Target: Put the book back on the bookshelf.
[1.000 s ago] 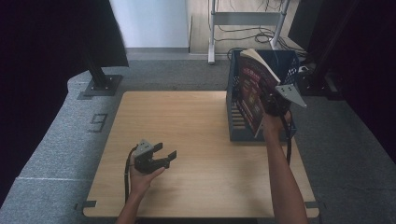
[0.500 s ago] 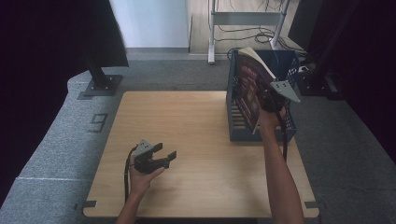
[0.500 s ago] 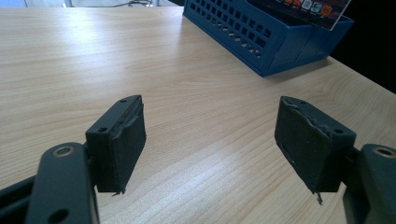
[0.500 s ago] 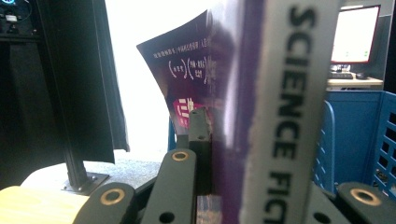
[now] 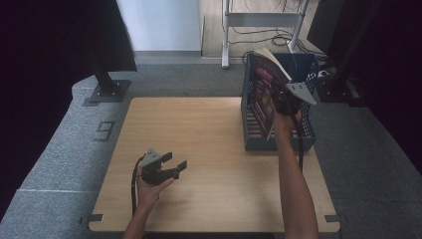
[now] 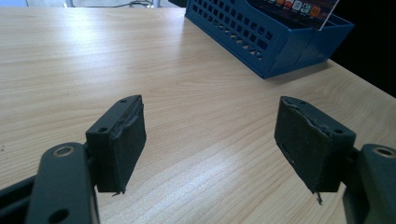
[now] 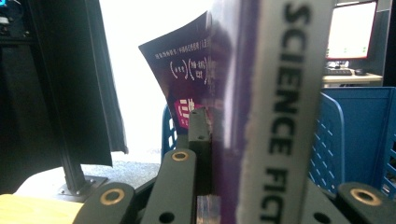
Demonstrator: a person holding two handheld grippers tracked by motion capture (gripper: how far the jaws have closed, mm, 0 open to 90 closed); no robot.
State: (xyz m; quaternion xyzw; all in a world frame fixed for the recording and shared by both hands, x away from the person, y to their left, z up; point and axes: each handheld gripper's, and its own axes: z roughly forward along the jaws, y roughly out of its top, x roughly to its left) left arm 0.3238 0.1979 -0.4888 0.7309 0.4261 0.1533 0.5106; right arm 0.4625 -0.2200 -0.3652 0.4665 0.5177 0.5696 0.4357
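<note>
My right gripper (image 5: 282, 102) pinches the book (image 5: 263, 94) by its spine, tilted above the blue basket (image 5: 278, 142) at the bench's far right edge; it isn't seated yet. My left gripper (image 5: 171, 164) rests near the front edge, jaws spread.

You are working in uneven light: daylight is falling on the table (image 5: 209, 149) from the far side while the room's edges are sinking into darkness. In the right gripper view, the backlit wall is blowing out white and the book (image 7: 275, 116) is blurring close to the lens. The left gripper view is staying sharp.
</note>
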